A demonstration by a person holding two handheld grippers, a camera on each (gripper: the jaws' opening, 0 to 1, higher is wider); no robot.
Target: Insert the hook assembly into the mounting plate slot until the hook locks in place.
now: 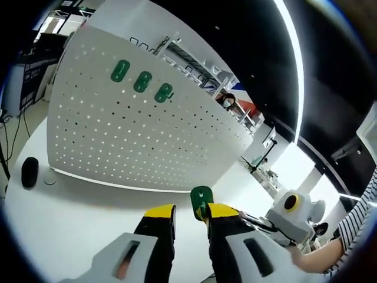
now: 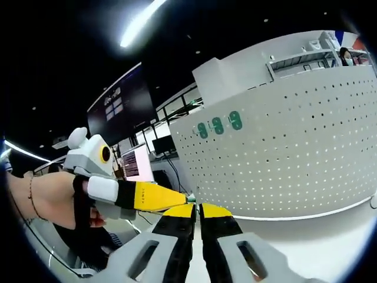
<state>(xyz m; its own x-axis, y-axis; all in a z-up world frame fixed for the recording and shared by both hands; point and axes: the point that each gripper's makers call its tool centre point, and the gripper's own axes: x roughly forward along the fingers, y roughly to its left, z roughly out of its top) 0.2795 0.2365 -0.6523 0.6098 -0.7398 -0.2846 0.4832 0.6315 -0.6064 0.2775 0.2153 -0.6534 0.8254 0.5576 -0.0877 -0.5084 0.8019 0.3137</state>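
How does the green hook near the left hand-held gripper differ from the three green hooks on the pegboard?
The loose green hook sits at the left hand-held gripper, off the board; the three mounted hooks sit in a row high on the pegboard. It is single; they are grouped. All are green and oblong.

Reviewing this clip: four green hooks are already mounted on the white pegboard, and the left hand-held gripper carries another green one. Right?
Not quite: three green hooks sit on the white pegboard, not four, as the left gripper view shows. The left hand-held gripper does carry another green hook.
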